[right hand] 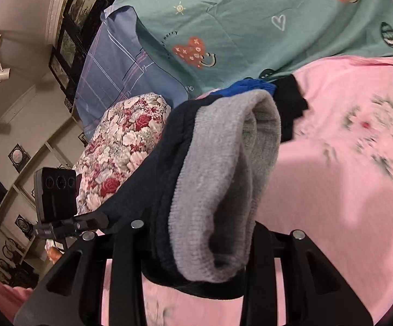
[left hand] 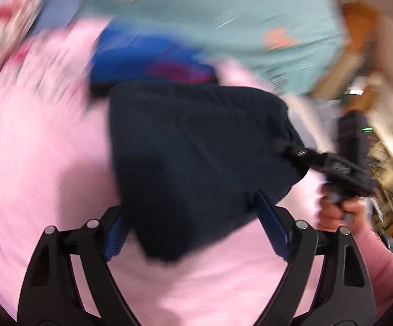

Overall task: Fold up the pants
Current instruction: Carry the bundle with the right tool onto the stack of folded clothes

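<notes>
**A:** What does the left wrist view show?

**B:** The left gripper [left hand: 196, 222] stands with its jaws spread wide. The dark navy pants [left hand: 196, 149] hang as a folded bundle in front of it, and the lower edge droops down between the two blue pads [left hand: 273, 224]. Whether either pad presses the cloth cannot be told; the picture is smeared. Under it all lies the pink bedsheet [left hand: 33, 163], and a blue folded garment [left hand: 147, 57] sits just behind the pants. At the right edge, the person's right hand [left hand: 337, 214] holds the handle of the other tool, whose tip meets the right side of the bundle.

**A:** And the right wrist view?

**B:** The right gripper [right hand: 196, 255] has its jaws drawn in on the pants [right hand: 169, 163], clamping a thick bunch of them. The grey fleecy inside [right hand: 223, 176] is turned outward and rolls up and away from the fingers, with the navy outer cloth on its left. The bundle hangs above the pink bedsheet [right hand: 332, 163]. Beyond it lie a teal quilt [right hand: 250, 13], a floral pillow [right hand: 125, 141] and a black garment [right hand: 291, 103].
</notes>
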Demonstrator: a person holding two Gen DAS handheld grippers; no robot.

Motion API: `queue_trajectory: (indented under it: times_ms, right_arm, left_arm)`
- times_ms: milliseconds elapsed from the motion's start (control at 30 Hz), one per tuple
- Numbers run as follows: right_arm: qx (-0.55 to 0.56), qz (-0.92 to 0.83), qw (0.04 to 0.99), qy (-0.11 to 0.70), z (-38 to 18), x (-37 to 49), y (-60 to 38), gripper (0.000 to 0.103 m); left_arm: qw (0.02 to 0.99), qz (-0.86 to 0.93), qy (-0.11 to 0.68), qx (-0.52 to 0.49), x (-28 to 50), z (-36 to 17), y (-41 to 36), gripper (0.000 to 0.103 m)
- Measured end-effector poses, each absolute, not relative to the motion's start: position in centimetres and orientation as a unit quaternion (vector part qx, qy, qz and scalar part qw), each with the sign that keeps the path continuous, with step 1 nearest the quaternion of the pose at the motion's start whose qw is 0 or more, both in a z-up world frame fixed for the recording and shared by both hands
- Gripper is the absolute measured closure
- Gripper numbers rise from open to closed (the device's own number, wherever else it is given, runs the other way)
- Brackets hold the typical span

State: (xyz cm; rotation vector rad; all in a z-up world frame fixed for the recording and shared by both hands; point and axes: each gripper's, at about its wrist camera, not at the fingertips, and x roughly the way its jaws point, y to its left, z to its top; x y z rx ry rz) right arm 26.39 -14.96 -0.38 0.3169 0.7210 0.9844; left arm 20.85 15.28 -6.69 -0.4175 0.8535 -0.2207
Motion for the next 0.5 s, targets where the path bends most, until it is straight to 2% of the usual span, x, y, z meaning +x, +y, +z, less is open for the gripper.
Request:
queue_trajectory:
  times_ms: [33,100,167,233,267,500]
  right_arm:
    - [0.144,0.456,0.809,0.343,-1.5,28.1,-13.5,0.064]
    - [0.121,0.411,0.827,0.364,-4.1,30.4,-11.4,0.052]
    - [0.096,0.333,0.844,0.41,-7.1,32.2,-10.1,0.051]
    - [0.122,0.329,0.832,0.43,-8.4,32.5,-11.0,0.049]
    - [0.134,0.331,0.832,0.425,-8.2,32.2,-11.7,0.044]
    - [0.105,0.332,0.882,0.318,-2.6,28.3,-13.7,0.044]
  left_arm:
    - [0.872,-0.096,0.433,-0.206,21.2,-7.8,15.7,0.019]
    - [0.879,-0.095,0.417,-0.212,20.5,-7.5,16.6,0.017]
    - [0.895,-0.089,0.381,-0.213,19.7,-6.1,17.1,0.013]
    - [0.909,-0.067,0.359,-0.201,19.1,-4.9,16.9,0.013]
    - [0.917,-0.066,0.344,-0.189,19.0,-4.2,16.4,0.012]
    - [0.926,-0.069,0.353,-0.111,24.0,-1.6,11.4,0.009]
